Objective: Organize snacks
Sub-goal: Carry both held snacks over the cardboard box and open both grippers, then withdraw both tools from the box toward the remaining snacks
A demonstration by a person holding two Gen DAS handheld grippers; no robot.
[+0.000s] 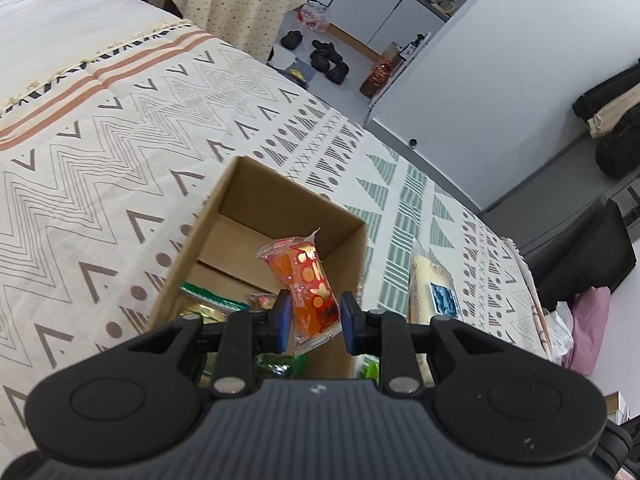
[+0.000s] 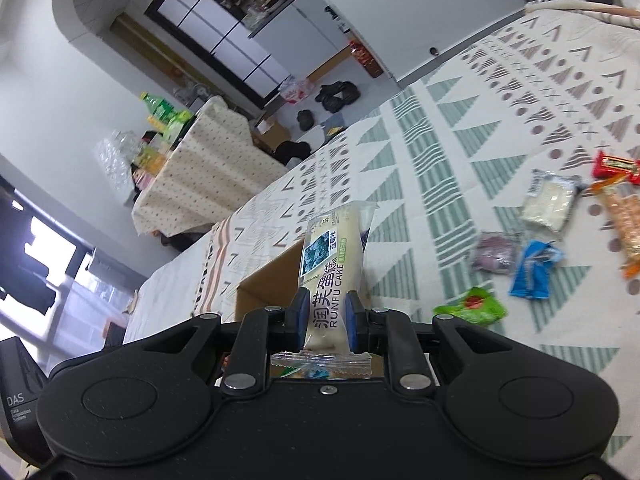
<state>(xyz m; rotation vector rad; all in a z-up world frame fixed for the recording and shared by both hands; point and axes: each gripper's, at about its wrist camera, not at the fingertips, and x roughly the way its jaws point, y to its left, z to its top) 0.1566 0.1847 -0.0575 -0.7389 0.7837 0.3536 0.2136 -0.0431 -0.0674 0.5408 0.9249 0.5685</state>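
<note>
My left gripper (image 1: 314, 322) is shut on an orange snack packet (image 1: 308, 284) and holds it over the open cardboard box (image 1: 224, 200) on the patterned bedspread. Green-wrapped snacks (image 1: 208, 300) lie inside the box. My right gripper (image 2: 326, 316) is shut on a cream Runfu cake packet (image 2: 332, 264), held upright just right of the box (image 2: 264, 284); that packet also shows in the left wrist view (image 1: 432, 288). Loose snacks lie on the bedspread to the right: a green packet (image 2: 474, 306), a blue one (image 2: 534, 264), a purple one (image 2: 494, 254), a white one (image 2: 550, 200) and an orange one (image 2: 622, 220).
A red packet (image 2: 614, 166) lies at the far right. The bed (image 1: 120, 140) fills most of the view. Beyond its edge are shoes (image 1: 328, 60) on the floor, a white wall (image 1: 480, 80) and a cloth-covered table (image 2: 200, 168) with bottles.
</note>
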